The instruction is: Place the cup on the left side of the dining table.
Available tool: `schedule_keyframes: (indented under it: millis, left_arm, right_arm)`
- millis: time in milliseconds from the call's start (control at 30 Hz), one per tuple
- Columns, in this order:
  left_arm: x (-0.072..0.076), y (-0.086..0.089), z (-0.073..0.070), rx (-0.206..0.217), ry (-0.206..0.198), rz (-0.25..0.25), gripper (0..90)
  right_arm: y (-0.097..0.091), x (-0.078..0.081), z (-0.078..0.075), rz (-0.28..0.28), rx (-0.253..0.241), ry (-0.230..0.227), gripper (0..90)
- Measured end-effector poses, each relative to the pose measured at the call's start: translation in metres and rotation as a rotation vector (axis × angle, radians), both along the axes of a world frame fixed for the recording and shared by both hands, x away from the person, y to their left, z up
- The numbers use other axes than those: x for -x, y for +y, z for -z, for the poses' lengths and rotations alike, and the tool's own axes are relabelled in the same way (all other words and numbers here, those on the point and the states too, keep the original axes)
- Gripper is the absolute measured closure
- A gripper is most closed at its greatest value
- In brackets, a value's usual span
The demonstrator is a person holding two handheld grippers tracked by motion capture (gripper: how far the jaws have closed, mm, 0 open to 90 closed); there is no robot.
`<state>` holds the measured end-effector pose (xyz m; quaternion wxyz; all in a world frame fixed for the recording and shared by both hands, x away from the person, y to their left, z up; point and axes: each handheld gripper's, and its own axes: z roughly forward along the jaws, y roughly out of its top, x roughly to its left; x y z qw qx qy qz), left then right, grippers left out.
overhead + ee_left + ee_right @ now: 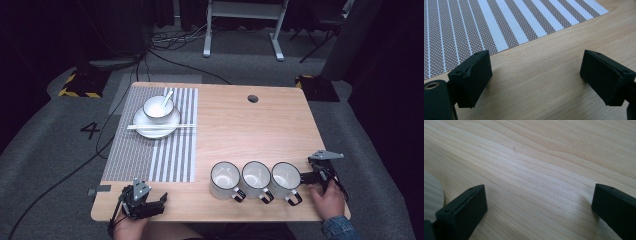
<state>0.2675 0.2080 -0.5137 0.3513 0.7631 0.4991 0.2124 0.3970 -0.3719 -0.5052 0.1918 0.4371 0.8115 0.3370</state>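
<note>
R tongs [320,176] spread wide, nothing held, low over bare table [250,130] at near R edge, jaws just beside rightmost mug [286,181]. In R gripper view, pale curved edge at far left prob that mug's wall; can't tell if touching. 3 white mugs in a row along near edge: rightmost, middle mug [256,179], left mug [225,180], sides close or touching, handles toward the person. Row's long axis runs L-R; R hand much nearer, approach from row's R end. L tongs [145,202] also released, empty, at near L corner, just off striped placemat [155,150]. Well apart on mat's far end: bowl [159,107] w/ spoon [167,97] on plate [156,124], chopsticks [161,126] across plate. Likely snag: neighbour mug crowding the grasp.
</note>
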Motion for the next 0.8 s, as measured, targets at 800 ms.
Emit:
schedule_keyframes:
  millis: [800]
  left_arm:
    - [-0.004, -0.011, -0.006, -0.010, 0.041, -0.037, 13.3]
  right_arm:
    - [0.000, 0.000, 0.000, -0.001, 0.000, 0.000, 0.2]
